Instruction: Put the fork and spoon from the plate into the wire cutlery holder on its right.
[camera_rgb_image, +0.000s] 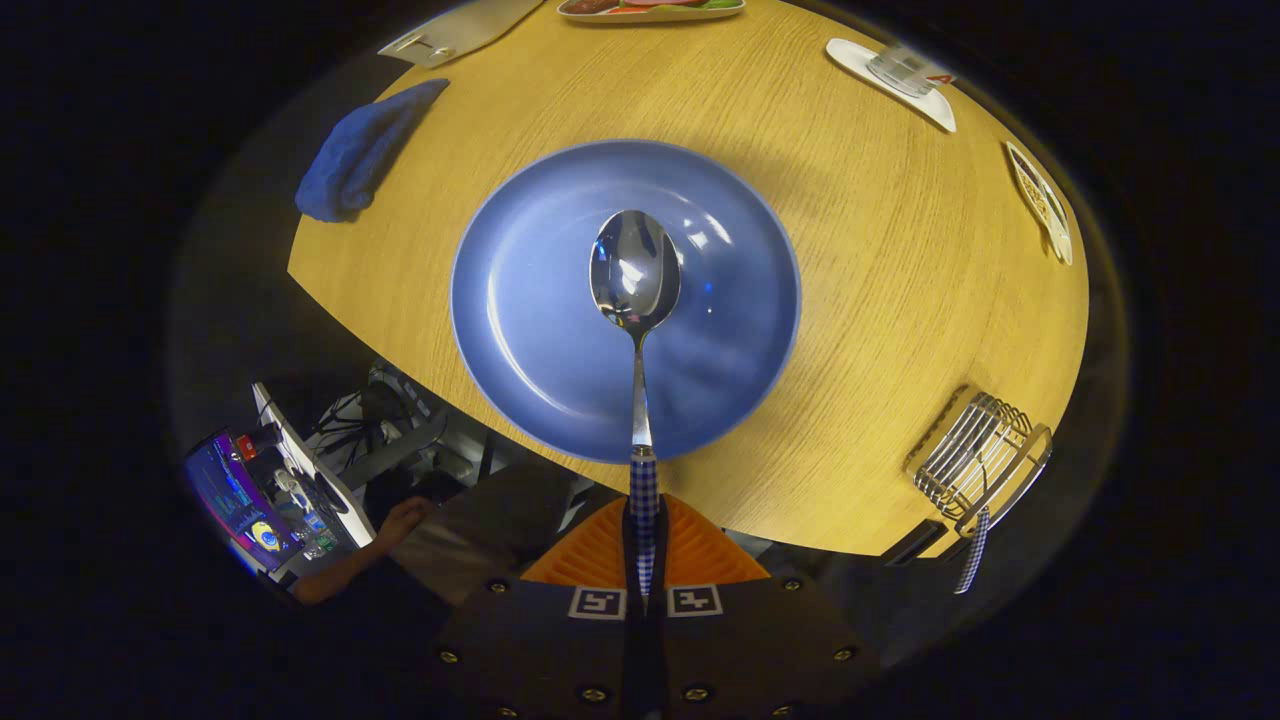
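The tool (645, 560) is clamped on the checked handle of the polished steel spoon (636, 300), both fingers pressing it from either side. The spoon's long axis runs straight ahead along the fingers, bowl outermost, held above the round, glossy blue plate (530, 300) that sits on the wood-grain desk (880, 300). The wire cutlery holder (975, 460), an open basket of thin metal rods, stands on the desk to the right of the tool, near the desk edge; a second checked handle (972, 562), probably the fork, already hangs from it. Judged next: carry the spoon rightward and lower it in. Farther left lies a folded blue cloth (365, 150).
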